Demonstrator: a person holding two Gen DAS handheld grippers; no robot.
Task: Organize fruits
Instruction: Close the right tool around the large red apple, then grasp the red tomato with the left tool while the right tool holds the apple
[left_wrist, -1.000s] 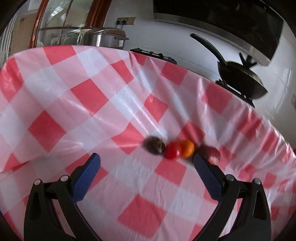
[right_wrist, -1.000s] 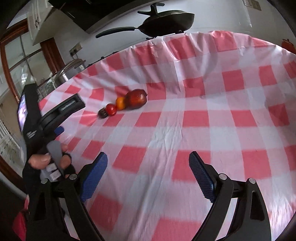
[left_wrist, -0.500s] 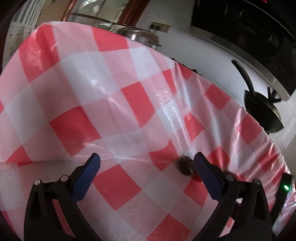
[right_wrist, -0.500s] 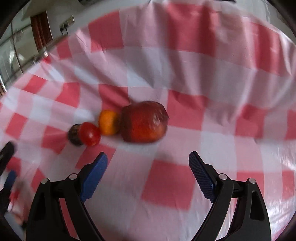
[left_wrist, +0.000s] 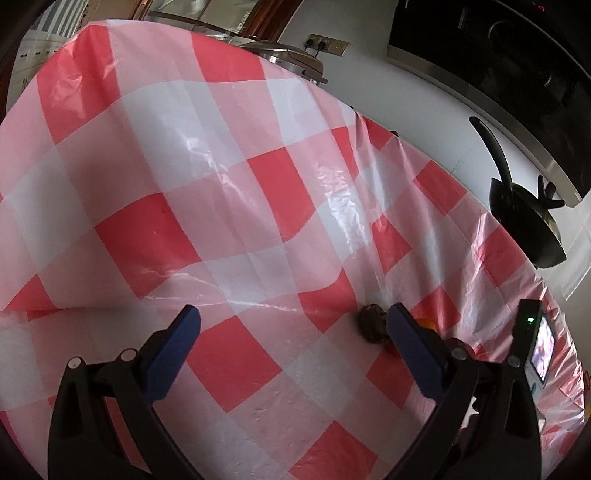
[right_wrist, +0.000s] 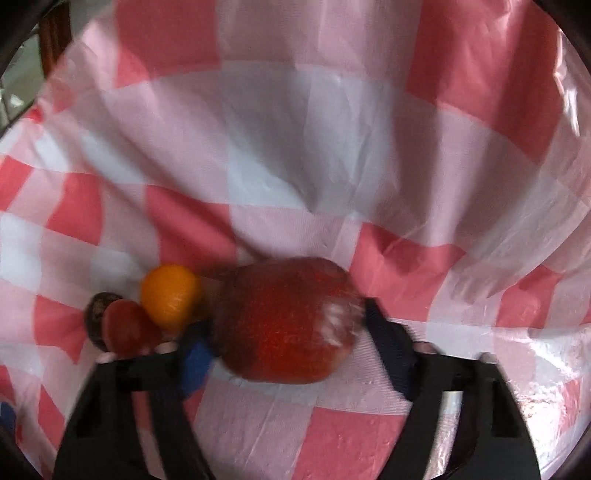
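Leftmost on the checked surface, in the right wrist view, a dark brown fruit lies at about nine o'clock, half hidden by a small red fruit touching it. Next, toward ten o'clock, an orange fruit rests against the red one. At the centre, the large red fruit sits between the pads of the right gripper, whose jaws are closing; the blue pads are at its two flanks, though motion blur hides whether they press it yet.

Over in the left wrist view, the left gripper hangs with its jaws wide apart and nothing between them. Its right finger stands just beside the dark brown fruit at four o'clock. A black pan sits beyond the surface edge at two o'clock.
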